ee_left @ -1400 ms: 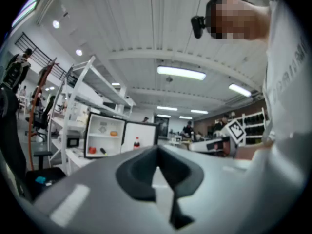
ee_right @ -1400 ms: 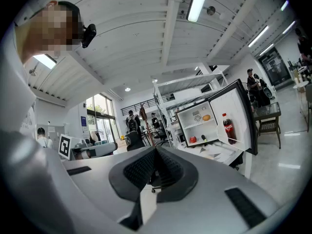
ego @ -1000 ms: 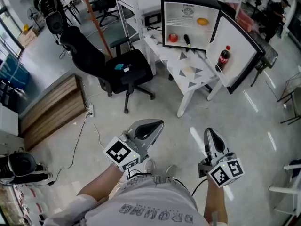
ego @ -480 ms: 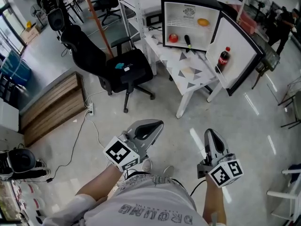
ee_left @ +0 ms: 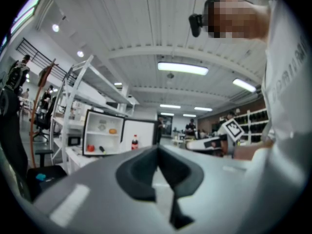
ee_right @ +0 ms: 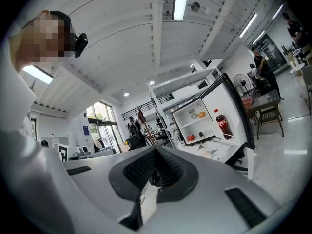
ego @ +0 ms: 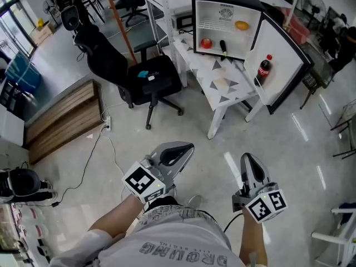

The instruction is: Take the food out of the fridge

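Observation:
A small black fridge stands on a white table with its door swung open to the right. Its upper shelf holds an orange food item. On the lower shelf lie a red round one and a dark oblong thing. A cola bottle stands in the door. My left gripper and right gripper are held low, close to the person's body and far short of the fridge. Both are shut and empty. The fridge also shows in the left gripper view, and the fridge in the right gripper view.
A black office chair stands on the floor left of the table, between me and the fridge's left side. A low wooden platform lies at the left, with a cable trailing from it. Desks, shelving and people are further back.
The whole view has crept forward toward the fridge. Both grippers keep their place in front of the body and stay shut.

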Tool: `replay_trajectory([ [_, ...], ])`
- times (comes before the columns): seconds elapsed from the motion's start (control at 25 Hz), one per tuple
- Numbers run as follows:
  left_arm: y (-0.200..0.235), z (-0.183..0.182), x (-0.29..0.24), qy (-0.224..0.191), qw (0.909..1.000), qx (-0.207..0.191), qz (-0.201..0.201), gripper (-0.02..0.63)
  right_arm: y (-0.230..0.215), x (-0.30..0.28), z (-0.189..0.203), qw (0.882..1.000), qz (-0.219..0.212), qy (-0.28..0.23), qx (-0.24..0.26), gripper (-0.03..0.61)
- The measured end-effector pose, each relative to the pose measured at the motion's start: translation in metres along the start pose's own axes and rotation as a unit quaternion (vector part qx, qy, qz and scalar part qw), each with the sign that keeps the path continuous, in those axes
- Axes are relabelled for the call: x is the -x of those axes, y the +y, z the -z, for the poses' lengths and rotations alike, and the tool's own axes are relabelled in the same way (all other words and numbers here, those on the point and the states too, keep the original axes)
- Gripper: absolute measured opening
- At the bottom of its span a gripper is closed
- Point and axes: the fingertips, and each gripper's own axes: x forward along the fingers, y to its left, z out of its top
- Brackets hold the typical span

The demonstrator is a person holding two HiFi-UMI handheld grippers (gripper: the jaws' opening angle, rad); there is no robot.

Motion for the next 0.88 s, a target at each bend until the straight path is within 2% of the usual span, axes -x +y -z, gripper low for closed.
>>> replay_trajectory([
  [0.4,-0.020,0.015,-0.016,0.010,0.9998,0.005,-0.015,0.006,-0.023,0.011,0.005,1.000,-0.018,0.013,-0.006,0.002],
  [0.88,-0.012,0.014,-0.039,0.008,0.9996,-0.003,-0.026,0.006,-0.046,0.000,-0.004,1.000,-0.028,0.007,-0.008,0.002],
])
